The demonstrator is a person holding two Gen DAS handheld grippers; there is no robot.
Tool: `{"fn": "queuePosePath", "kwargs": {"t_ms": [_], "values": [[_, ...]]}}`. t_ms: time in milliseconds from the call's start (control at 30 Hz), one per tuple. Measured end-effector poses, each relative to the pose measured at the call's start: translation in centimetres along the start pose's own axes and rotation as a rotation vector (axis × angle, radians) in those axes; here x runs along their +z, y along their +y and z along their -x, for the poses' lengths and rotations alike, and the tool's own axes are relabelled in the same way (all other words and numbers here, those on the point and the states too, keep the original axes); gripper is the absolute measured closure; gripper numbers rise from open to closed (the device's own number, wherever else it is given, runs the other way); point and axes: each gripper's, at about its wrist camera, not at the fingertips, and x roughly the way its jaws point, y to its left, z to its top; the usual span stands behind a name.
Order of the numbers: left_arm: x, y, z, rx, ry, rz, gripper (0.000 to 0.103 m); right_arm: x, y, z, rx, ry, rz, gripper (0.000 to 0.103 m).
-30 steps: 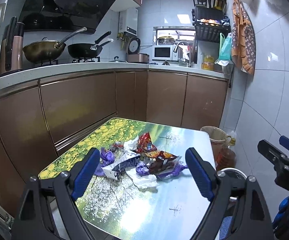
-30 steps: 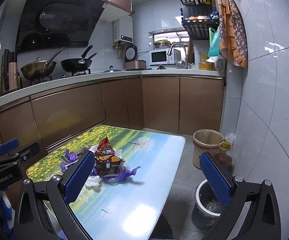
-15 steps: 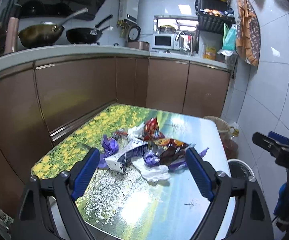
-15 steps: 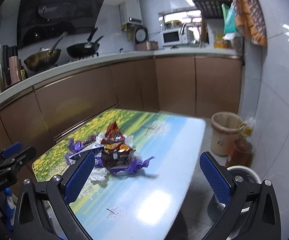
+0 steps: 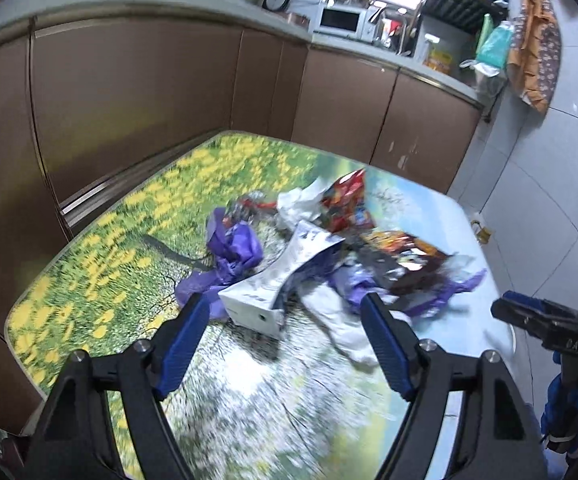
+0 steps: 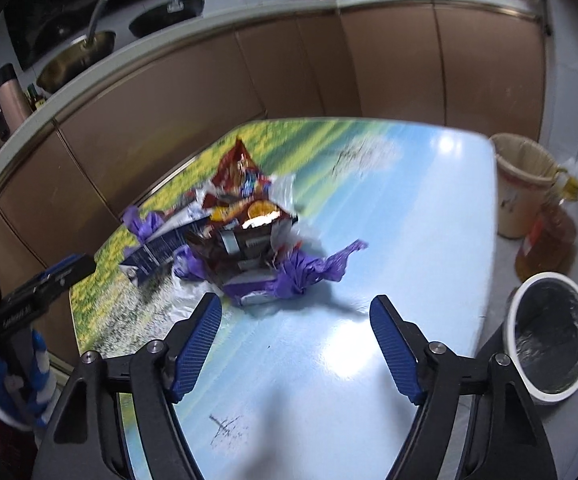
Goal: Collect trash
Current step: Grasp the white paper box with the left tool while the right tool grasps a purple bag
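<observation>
The trash pile [image 5: 317, 248] sits mid-table [image 5: 101, 264] on the printed landscape top: a white carton [image 5: 273, 292], purple wrappers [image 5: 233, 248], red and orange snack bags [image 5: 349, 204], crumpled white paper [image 5: 333, 312]. In the left wrist view the left gripper [image 5: 285, 344] hangs just short of the pile, the carton's near end lined up between its blue fingers [image 5: 185, 340] but apart from them; nothing touched as far as the blur lets one tell. In the right wrist view the right gripper [image 6: 295, 340] is over bare blue tabletop, the nearest purple wrapper [image 6: 301, 276] just ahead of the fingertip line and centred between the fingers [image 6: 197, 344]; no contact.

Both sets of jaws stand wide apart and hold nothing; both have just been closing a little from their widest, with nothing between the pads.

The right gripper shows at the right edge of the left view, held by a blue-and-white gloved hand [image 5: 569, 412]; the left gripper shows at the left edge of the right view. A white-rimmed bin [image 6: 549, 340] stands on the floor beside the table's right edge, with a tan bucket [image 6: 521, 184] and an oil bottle [image 6: 545, 236] behind it.

Against the earlier frames: both cameras now tilt down harder (hood and pans mostly out of the left view), the pile fills far more of each picture, the pile itself undisturbed
</observation>
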Motion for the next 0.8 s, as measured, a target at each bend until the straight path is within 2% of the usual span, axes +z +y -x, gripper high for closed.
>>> {"fn": "queuePosePath", "kwargs": {"t_ms": [200, 367, 500, 633, 733, 767, 800], "values": [[0.3, 1.1, -3.7, 0.0, 0.037, 0.011, 0.027, 0.3, -0.7, -3.8, 0.034, 0.082, -0.028, 0.027], [0.9, 1.2, -5.0, 0.002, 0.034, -0.035, 0.027, 0.9, -1.2, -5.5, 0.062, 0.103, -0.04, 0.028], [1.1, 1.0, -6.3, -0.02, 0.065, -0.065, 0.046, 1.3, -1.7, -7.1, 0.112, 0.125, -0.08, 0.038], [0.9, 1.0, -6.8, -0.033, 0.081, -0.067, 0.052, 1.9, -2.3, -7.6, 0.132, 0.122, -0.095, 0.041], [0.7, 1.0, -6.9, -0.03, 0.095, -0.075, 0.06, 2.2, -2.3, -8.3, 0.148, 0.13, -0.093, 0.055], [0.6, 0.8, -6.9, -0.029, 0.097, -0.082, 0.061, 2.2, -2.3, -8.5, 0.155, 0.136, -0.092, 0.065], [0.5, 0.7, -6.8, -0.031, 0.102, -0.092, 0.061, 2.0, -2.4, -8.6, 0.165, 0.142, -0.093, 0.066]]}}
